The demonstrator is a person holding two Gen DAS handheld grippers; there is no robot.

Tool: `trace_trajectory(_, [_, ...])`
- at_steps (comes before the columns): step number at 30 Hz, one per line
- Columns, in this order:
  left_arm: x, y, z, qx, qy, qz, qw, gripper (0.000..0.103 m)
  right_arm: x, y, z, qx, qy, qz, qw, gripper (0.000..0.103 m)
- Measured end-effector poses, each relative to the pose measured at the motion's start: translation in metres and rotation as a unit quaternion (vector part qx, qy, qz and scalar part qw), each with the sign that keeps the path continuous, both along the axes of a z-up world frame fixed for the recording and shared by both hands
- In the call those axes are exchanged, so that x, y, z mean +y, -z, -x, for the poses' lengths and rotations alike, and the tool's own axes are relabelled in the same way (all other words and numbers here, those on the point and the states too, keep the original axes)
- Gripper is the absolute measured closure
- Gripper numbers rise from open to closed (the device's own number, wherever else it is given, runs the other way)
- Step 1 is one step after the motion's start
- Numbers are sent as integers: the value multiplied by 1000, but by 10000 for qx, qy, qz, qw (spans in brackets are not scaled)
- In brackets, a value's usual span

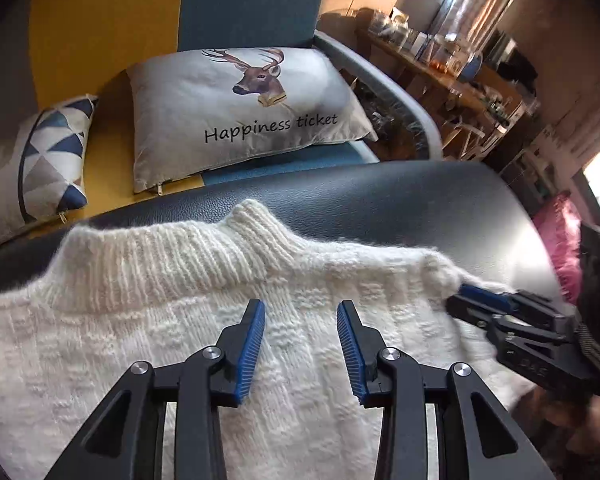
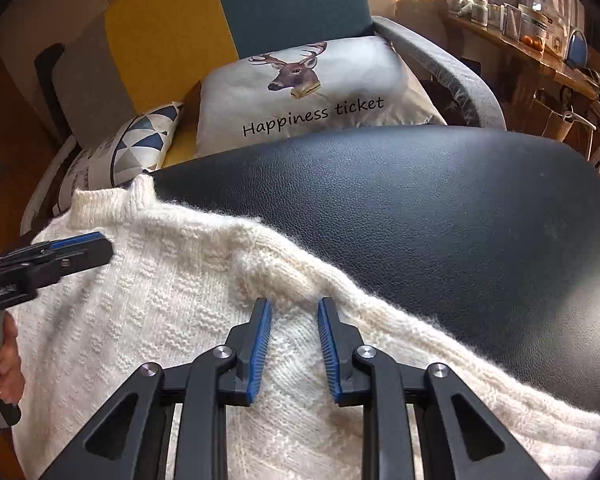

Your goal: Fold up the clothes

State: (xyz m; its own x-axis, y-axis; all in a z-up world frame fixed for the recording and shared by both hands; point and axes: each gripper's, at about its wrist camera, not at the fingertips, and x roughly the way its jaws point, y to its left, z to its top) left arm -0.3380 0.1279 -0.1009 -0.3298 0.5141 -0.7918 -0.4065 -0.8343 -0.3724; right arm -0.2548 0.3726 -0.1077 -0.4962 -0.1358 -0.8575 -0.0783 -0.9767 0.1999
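The white sweater [image 1: 172, 320] is spread flat on the black desk [image 2: 420, 208], collar pointed away. The right tongs [image 2: 294, 312] are held spread at its shoulder seam, nearest the sleeve trailing rightward; the left tongs [image 1: 300, 312] are spread below the collar, gripping nothing.

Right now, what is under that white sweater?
The sweater lies on a black leather-like surface, which shows bare beyond its collar and shoulder. Whatever is beneath the knit itself is covered, so I cannot tell if anything else lies there.
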Motion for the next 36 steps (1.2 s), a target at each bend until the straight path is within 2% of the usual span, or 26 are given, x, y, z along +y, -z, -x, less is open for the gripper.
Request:
trace_trajectory(2, [-40,-17,-16,-46,-256,-424,9988,59,-7,-14,-16,214,-103,102,9997,78])
trace_trajectory(4, [-84,-32,-37,-93,-545,-688,9961,55,-19,-26,-38,316,-316,421,9981,78])
trace_trajectory(8, [-167,-49,-99,22,-1065,-367,9936,54,-48,-32,-93,200,-736,1059,9915,76])
trace_trajectory(10, [-207,-50,-135,-4,-1253,-380,9914,53,-58,-30,-124,71,-791,1401,9869,76])
trace_trajectory(12, [-243,-47,-170,-92,-1464,-454,9881,46,-58,-26,-158,-23,-647,1723,9829,76])
trace_trajectory(15, [-285,-39,-220,-223,-1738,-581,9828,41,-37,-20,-210,-44,-118,2287,9734,75])
trace_trajectory(18, [-303,-27,-260,-294,-1730,-592,9827,39,-11,-7,-256,-200,448,2753,9601,73])
trace_trajectory(21, [-310,-9,-286,-509,-1786,-508,9813,38,2,11,-290,-509,807,2839,9541,70])
trace_trajectory(25, [-312,2,-309,-570,-1704,-648,9816,36,-7,26,-312,-564,593,3439,9354,69])
trace_trajectory(26, [-311,2,-312,-554,-1641,-705,9824,34,-13,28,-311,-577,504,3487,9341,69])
trace_trajectory(29, [-301,4,-319,-569,-1492,-724,9845,32,-29,27,-306,-547,224,3439,9371,68])
trace_trajectory(31, [-293,6,-322,-545,-1393,-627,9868,32,-41,25,-303,-487,39,3254,9443,68])
trace_trajectory(32, [-288,8,-324,-533,-1344,-579,9878,32,-47,22,-301,-434,-93,3032,9519,69])
trace_trajectory(33, [-281,7,-326,-449,-1276,-378,9901,36,-55,16,-300,-371,-239,2591,9648,75])
trace_trajectory(34, [-273,6,-329,-353,-1203,-151,9920,59,-63,11,-298,-362,-322,2155,9753,84])
trace_trajectory(35, [-267,6,-332,-237,-1203,157,9923,71,-71,6,-298,-379,-417,1763,9827,86])
trace_trajectory(36, [-268,4,-332,-277,-1227,70,9920,85,-79,0,-297,-394,-510,1369,9885,88])
